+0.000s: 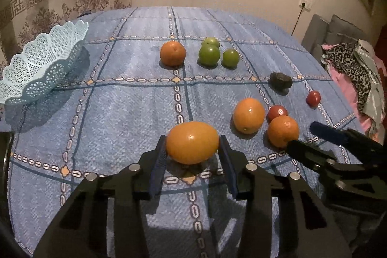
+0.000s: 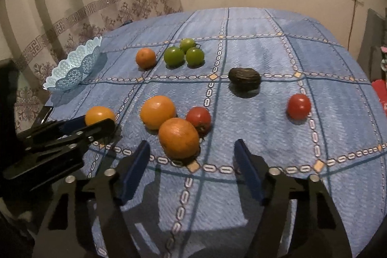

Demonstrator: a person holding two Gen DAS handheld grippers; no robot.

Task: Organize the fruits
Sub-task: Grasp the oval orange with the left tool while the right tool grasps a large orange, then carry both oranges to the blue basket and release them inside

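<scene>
Left tongs (image 1: 192, 149) pinch an orange (image 1: 192, 145) on the desk (image 1: 116, 113), well apart from the blue basket (image 1: 43, 64) at its far-left edge. Right tongs (image 2: 191, 149) spread wide, a second orange (image 2: 179, 138) between them, ungripped.

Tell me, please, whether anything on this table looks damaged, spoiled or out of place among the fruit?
One item stands out: the dark lump right of the green fruits looks blackish and wrinkled, unlike the smooth oranges and red fruits. Whether it is spoiled cannot be told. Nothing is spilled.
</scene>
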